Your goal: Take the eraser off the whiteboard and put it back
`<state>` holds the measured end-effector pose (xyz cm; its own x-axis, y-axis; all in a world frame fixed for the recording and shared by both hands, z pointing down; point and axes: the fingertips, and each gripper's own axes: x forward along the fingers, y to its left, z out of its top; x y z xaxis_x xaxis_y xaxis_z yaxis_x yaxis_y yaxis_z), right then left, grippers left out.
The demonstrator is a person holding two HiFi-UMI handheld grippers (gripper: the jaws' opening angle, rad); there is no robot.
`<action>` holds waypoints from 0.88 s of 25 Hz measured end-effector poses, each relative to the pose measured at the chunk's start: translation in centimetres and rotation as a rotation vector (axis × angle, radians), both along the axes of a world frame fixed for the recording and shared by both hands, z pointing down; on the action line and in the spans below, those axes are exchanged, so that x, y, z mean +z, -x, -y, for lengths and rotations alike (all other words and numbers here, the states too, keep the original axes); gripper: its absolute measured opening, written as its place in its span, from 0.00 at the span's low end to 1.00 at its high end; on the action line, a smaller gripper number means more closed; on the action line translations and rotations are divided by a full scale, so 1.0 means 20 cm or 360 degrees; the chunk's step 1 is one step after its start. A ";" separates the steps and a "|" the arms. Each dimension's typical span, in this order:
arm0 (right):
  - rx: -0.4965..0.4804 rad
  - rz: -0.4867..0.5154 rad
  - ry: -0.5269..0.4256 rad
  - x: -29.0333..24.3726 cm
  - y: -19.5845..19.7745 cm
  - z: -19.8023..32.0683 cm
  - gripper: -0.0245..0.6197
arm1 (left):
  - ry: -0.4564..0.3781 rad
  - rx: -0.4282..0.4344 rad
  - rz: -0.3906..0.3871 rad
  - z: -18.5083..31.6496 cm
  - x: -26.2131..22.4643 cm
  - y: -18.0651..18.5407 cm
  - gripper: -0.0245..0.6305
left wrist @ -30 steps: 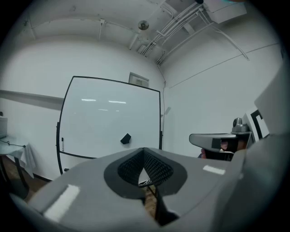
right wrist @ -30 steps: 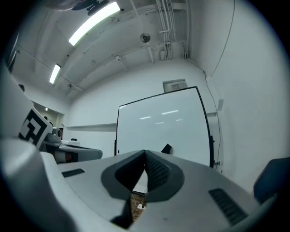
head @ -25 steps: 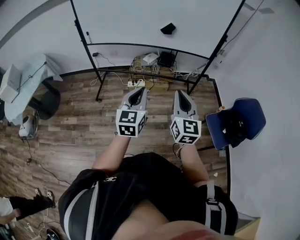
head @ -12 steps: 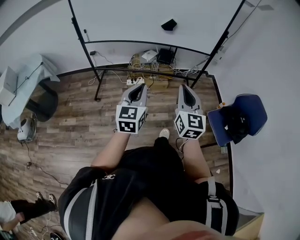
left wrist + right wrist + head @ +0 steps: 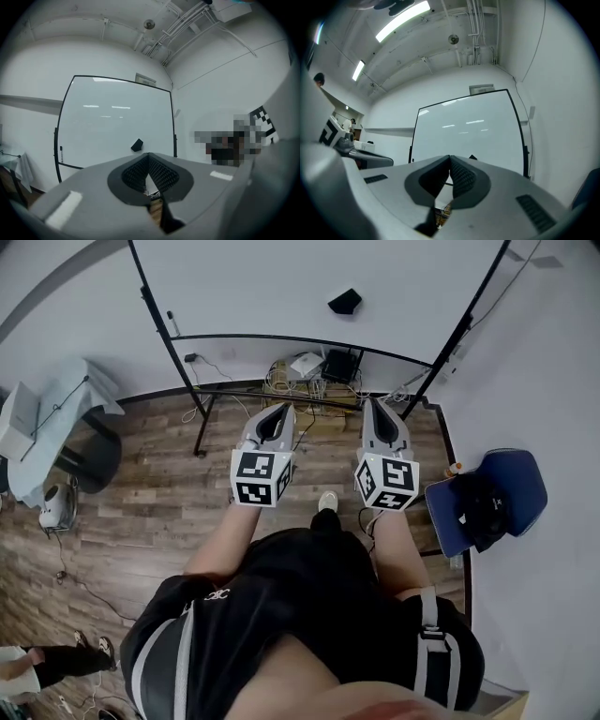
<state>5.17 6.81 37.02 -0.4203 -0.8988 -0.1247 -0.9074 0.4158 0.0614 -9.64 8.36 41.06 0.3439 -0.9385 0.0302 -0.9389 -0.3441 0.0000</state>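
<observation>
Approach stage: the eraser (image 5: pixel 345 302) is not yet reached. It sits as a small dark block low on the whiteboard (image 5: pixel 272 282), right of centre and well apart from both tools. The left gripper (image 5: pixel 279 412) and right gripper (image 5: pixel 376 407) point side by side toward the board, each with jaws pressed together and nothing between them. Recommendation: the right gripper appears the better aligned. Spread its jaws before arrival, meet the block squarely across its sides, and lift it straight off rather than dragging it across the face. The board stands on a dark frame over a wood-plank floor (image 5: pixel 150 493). Tangled cables (image 5: pixel 309 371) lie beneath it, and a blue chair (image 5: pixel 487 491) stands by the right wall.
</observation>
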 end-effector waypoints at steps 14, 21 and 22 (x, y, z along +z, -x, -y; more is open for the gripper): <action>0.0012 0.0176 0.0059 -0.08 -0.22 0.95 0.05 | 0.0058 -0.0072 -0.0010 0.87 -0.06 -0.17 0.05; -0.0074 0.0179 0.0096 -0.04 -0.26 1.34 0.05 | 0.0062 -0.0121 0.0010 1.27 -0.08 -0.27 0.05; -0.0089 0.0182 0.0104 -0.03 -0.26 1.39 0.05 | 0.0066 -0.0128 0.0014 1.32 -0.07 -0.29 0.05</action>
<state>10.40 -21.09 36.44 -0.4564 -0.8821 -0.1165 -0.8822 0.4657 -0.0699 -3.83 -18.05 39.57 0.2668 -0.9610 0.0722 -0.9636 -0.2672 0.0046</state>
